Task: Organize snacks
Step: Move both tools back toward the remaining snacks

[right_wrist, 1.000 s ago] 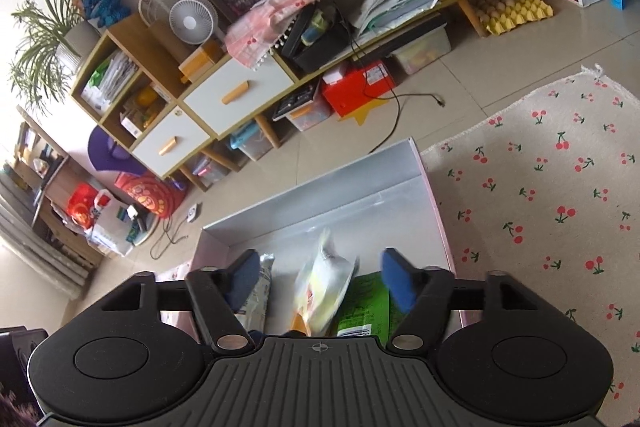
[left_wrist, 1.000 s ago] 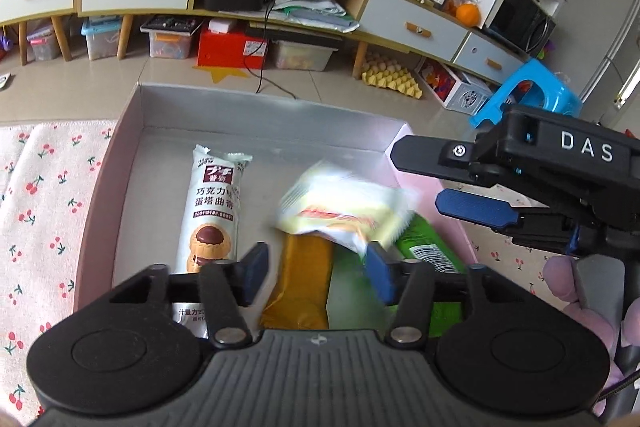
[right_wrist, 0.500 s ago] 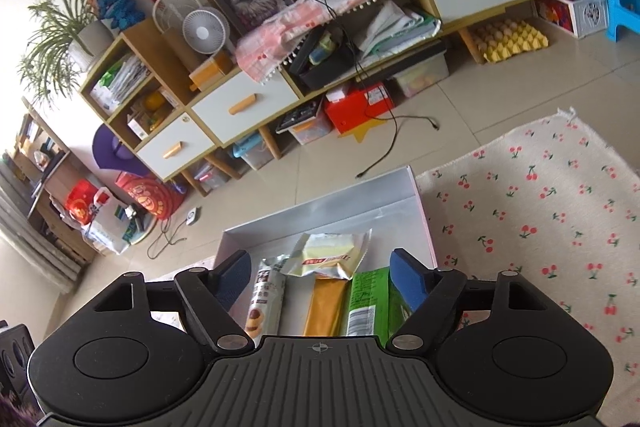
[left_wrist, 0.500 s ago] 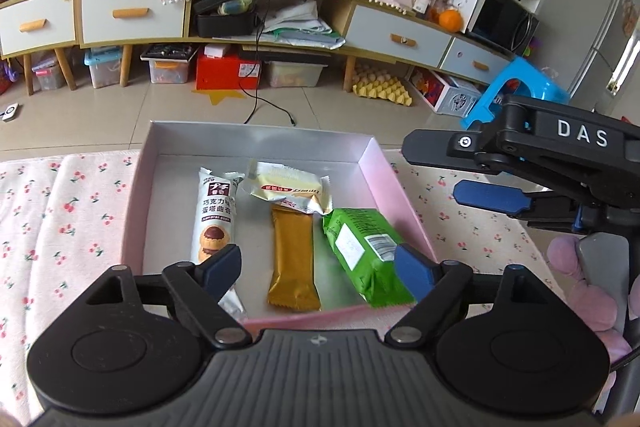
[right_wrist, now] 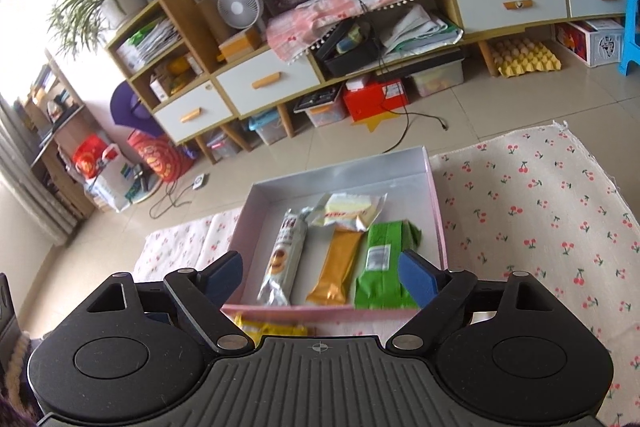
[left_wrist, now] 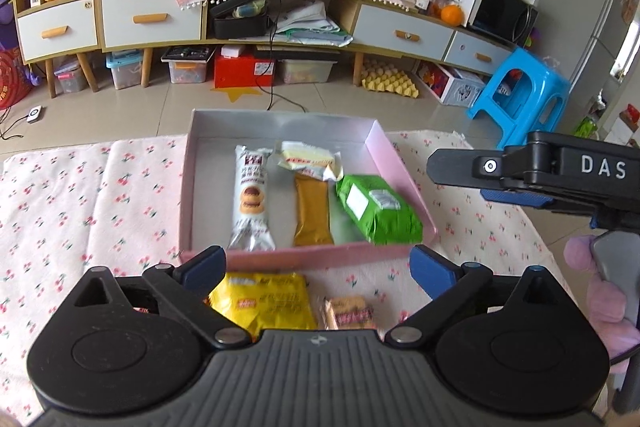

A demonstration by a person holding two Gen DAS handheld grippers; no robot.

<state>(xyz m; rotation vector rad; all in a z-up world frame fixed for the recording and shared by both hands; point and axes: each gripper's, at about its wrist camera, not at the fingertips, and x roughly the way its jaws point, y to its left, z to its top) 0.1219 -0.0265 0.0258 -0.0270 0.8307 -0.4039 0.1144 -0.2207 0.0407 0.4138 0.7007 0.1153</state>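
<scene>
**Both grippers pulled back from the box, yellow packet now lying inside**

Since a second ago the pale yellow soft wrapped snack (left_wrist: 307, 159) has gone from mid-air between my jaws to lying at the far end of the shallow pink cardboard box (left_wrist: 404, 171), and both my grippers have backed up and away so the whole box shows. The yellow packet's near edge overlaps the top of the long mustard-gold foil bar (left_wrist: 313, 206). Beside the bar on one side lies the long white biscuit-roll packet (left_wrist: 251, 201), on the other the bright green crinkled pouch (left_wrist: 376, 209), all three lengthwise in the box.

My left gripper (left_wrist: 316, 267) hangs over the near rim, its jaws having just been opening and now wide apart with nothing between them. My right gripper (right_wrist: 320, 269) likewise has just been opening and stands spread and empty.

Outside the box, on the pink cherry-print cloth (left_wrist: 80, 195), lie a yellow crisp bag (left_wrist: 264, 303) and a small pink-labelled cracker packet (left_wrist: 350, 313), just below the near wall.
</scene>
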